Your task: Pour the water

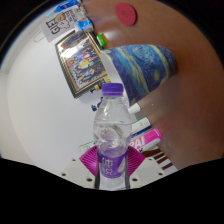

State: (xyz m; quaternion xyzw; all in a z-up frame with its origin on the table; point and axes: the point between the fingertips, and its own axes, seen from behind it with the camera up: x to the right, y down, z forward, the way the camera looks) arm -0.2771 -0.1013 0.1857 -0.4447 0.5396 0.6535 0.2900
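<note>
Gripper view of the carry step, as judged. White bench (40,110) spreads beyond the gripper. A blue patterned cup (145,68) stands ahead and right of the gripper, mouth apparently tipped away. The clear water bottle (111,135) stands upright between the fingers, long axis vertical, purple cap (112,90) pointing up. The gripper (113,165) appears clamped on the bottle's lower body. Next move, probably: bring the bottle to the cup; uncap it, then tilt its neck over the rim.
</note>
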